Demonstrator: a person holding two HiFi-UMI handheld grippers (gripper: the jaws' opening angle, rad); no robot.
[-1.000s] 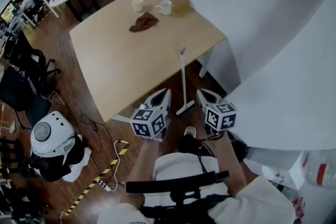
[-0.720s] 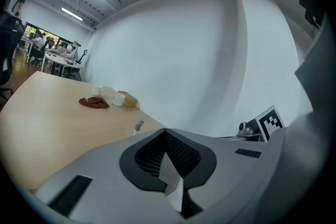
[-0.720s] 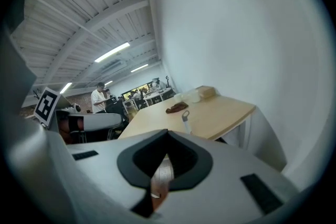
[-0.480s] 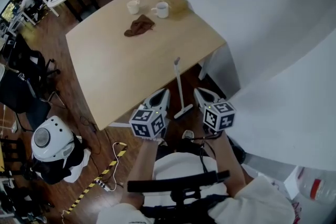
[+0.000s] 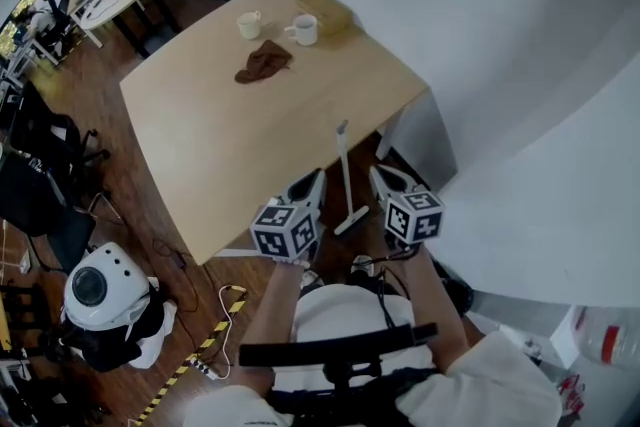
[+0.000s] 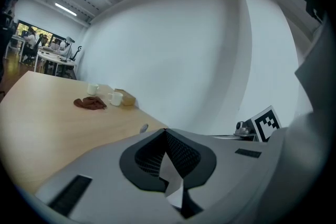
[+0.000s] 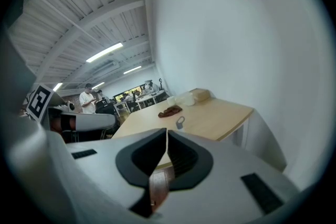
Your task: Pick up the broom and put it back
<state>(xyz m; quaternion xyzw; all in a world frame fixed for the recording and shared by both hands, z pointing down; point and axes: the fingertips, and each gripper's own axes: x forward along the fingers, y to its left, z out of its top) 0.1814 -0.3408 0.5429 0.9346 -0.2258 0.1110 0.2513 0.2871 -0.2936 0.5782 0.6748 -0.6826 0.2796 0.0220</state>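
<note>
Broom (image 5: 345, 177) stands propped against the near edge of the wooden table (image 5: 200, 145), its head on the floor, and nothing touches it. In the head view the left gripper (image 5: 316, 177) and the right gripper (image 5: 377, 173) sit just beside the handle, one on each side. The sound move, I judge, is to spread one claw wide, bring it squarely onto the mid-handle and pinch firmly, so the stick cannot slide along the edge and topple (the lean looks slight). Well apart on the tabletop lie two mugs (image 5: 303, 30), a brown cloth (image 5: 264, 62) and a cardboard box (image 5: 330, 8). A white domed machine (image 5: 100, 290) and a power strip (image 5: 205, 367) sit on the floor to the left. Only the table edge behind the handle crowds the reach.

In the left gripper view the jaws are pressed together on nothing, and the handle end (image 6: 144, 127) peeks above them.

In the right gripper view the jaws have just been opening and stand a sliver apart, with nothing between them and the handle end ahead.
</note>
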